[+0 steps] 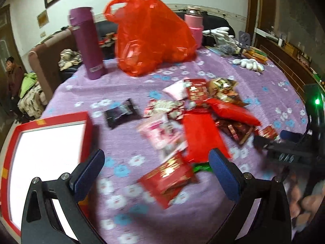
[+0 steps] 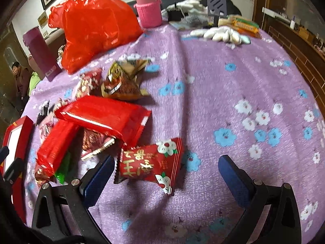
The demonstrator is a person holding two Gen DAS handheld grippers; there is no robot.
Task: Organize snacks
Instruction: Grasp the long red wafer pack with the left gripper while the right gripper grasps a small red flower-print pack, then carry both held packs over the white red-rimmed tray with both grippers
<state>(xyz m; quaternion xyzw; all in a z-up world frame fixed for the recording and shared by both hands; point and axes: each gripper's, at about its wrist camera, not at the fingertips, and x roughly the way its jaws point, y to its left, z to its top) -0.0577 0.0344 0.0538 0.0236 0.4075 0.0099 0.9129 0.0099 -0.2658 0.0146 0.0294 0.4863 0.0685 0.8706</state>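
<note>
A pile of snack packets lies on the purple flowered tablecloth [image 1: 126, 219]. My left gripper [image 1: 156, 168] is open above a red and gold packet [image 1: 168, 181], beside a red-rimmed white box [image 1: 46, 152] at its left. My right gripper [image 2: 165, 171] is open around a small red packet with gold writing [image 2: 148, 162]; in the left wrist view it shows at the right [image 1: 270, 142]. A long red packet [image 2: 103, 116], a red pouch [image 2: 55, 144], a brown and gold packet [image 2: 121, 81] and a black packet [image 1: 120, 112] lie in the pile.
A red plastic bag [image 1: 150, 34], a purple flask [image 1: 87, 42] and a pink flask [image 2: 148, 8] stand at the back. White gloves [image 2: 221, 34] and boxes lie at the far right. A person [image 1: 13, 75] stands at far left.
</note>
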